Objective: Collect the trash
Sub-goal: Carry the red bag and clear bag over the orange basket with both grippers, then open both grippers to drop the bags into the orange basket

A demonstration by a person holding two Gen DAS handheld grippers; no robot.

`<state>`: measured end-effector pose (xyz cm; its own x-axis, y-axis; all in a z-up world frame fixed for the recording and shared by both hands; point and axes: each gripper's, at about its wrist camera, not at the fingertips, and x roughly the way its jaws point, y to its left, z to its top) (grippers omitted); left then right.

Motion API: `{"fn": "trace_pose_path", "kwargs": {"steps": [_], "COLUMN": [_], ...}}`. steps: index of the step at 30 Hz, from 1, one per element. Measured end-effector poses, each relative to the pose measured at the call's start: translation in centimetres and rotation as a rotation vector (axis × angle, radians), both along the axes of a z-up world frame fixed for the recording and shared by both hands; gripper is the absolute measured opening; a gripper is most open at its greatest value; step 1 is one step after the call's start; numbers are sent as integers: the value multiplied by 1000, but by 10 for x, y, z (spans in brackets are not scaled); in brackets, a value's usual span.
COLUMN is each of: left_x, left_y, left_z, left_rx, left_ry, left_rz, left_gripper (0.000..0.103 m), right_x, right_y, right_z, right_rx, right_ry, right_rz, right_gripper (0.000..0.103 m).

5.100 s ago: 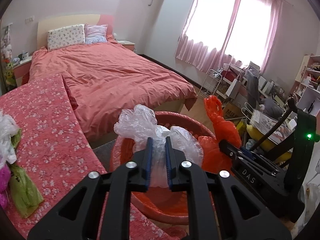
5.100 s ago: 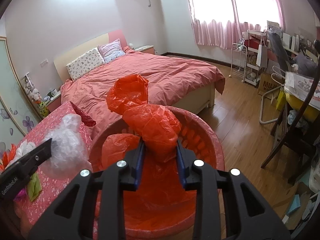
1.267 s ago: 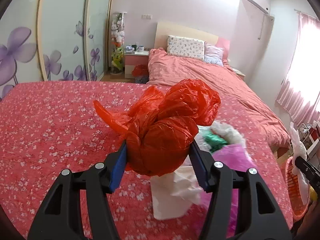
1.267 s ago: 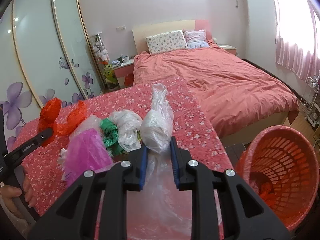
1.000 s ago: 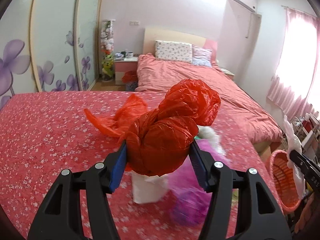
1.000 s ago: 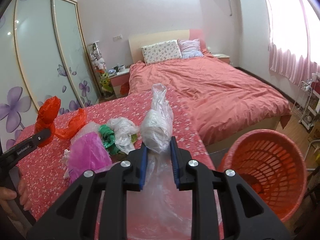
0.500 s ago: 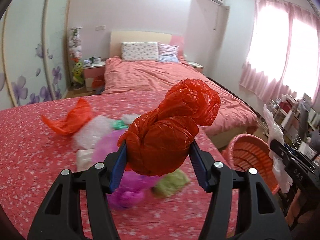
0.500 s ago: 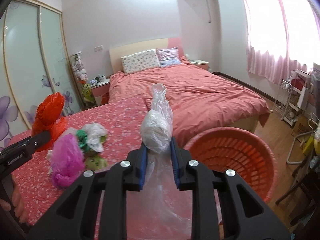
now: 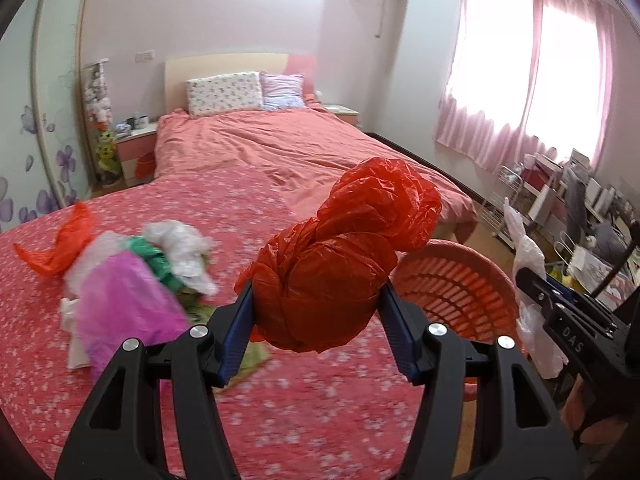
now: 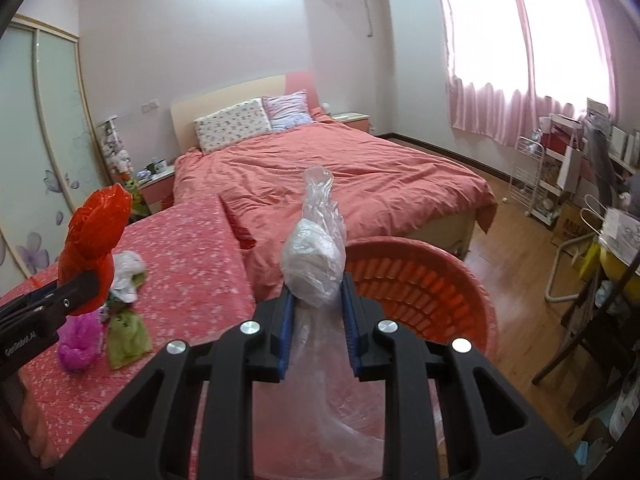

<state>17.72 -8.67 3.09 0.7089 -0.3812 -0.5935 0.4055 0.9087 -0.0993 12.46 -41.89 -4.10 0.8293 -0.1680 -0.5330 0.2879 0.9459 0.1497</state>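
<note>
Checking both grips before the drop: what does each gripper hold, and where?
Left gripper: crumpled red plastic bag, clamped around its lower bulge. Right gripper: clear plastic bag, pinched below its wadded middle.

Pink-curtained bedroom [image 10: 496,92], coral-covered bed [image 10: 340,176]

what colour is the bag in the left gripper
Red bag; it shows best in the left wrist view.

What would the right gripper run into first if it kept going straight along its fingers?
Most likely the red basket: its rim sits just beyond the right gripper, which is shut on the clear plastic bag. Depth is hard to judge, so it may pass over the opening instead.
</note>
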Motion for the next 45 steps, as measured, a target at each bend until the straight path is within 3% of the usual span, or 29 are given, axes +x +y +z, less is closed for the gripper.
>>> {"fn": "trace_pose_path", "kwargs": {"steps": [17,32,40,45], "left_x": [1,10,18,23], "left_y": [-87,-123,-133,-131], "left_z": [-22,-37,-49,-58], "left_rx": [-12,-34,-18,-9], "left_ry": [54,104,139,176], "left_rz": [-153,-223,-234,-218], "left_gripper": [60,60,65,69], "right_x": [0,11,19,21], "right_y": [-60,-87,-87,-88], "right_z": [-29,-50,-57,-62], "right_rx": [46,75,96,102], "right_ry": [27,38,40,47], "right_rz": [-90,-113,-104,-111], "right_gripper": [24,25,34,49]}}
